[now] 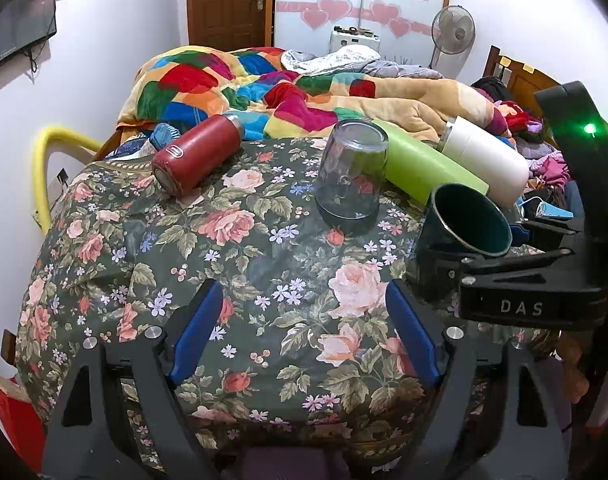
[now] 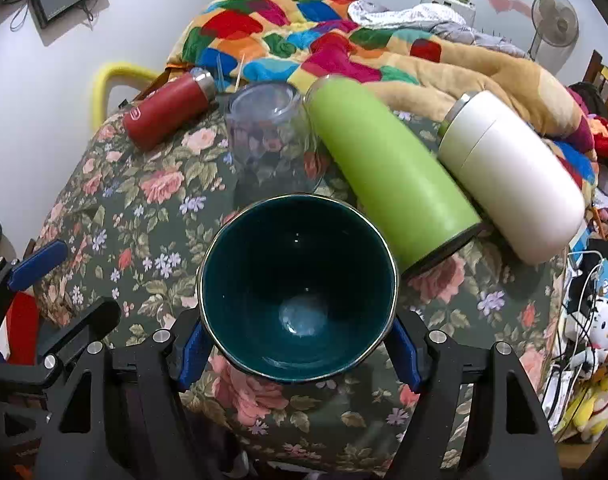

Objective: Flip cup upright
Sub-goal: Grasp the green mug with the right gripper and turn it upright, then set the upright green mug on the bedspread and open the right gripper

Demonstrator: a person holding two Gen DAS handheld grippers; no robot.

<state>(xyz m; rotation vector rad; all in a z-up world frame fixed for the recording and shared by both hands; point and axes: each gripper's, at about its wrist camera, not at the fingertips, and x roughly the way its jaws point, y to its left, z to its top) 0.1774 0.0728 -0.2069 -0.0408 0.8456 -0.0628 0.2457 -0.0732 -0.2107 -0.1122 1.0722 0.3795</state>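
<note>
A dark teal cup (image 2: 300, 288) is gripped between the blue pads of my right gripper (image 2: 298, 344), held above the floral table with its mouth tilted toward the right wrist camera. In the left wrist view the same cup (image 1: 469, 220) shows at the right with its mouth tilted up and left, and the right gripper (image 1: 515, 268) closes on it. A clear glass cup (image 1: 351, 172) stands upside down mid-table; it also shows in the right wrist view (image 2: 270, 132). My left gripper (image 1: 304, 336) is open and empty over the near table.
A red flask (image 1: 198, 154), a green flask (image 1: 427, 166) and a white flask (image 1: 483, 160) lie on their sides on the floral tablecloth (image 1: 240, 280). A bed with a colourful quilt (image 1: 244, 80) lies behind. Cables and toys (image 2: 591, 320) crowd the right edge.
</note>
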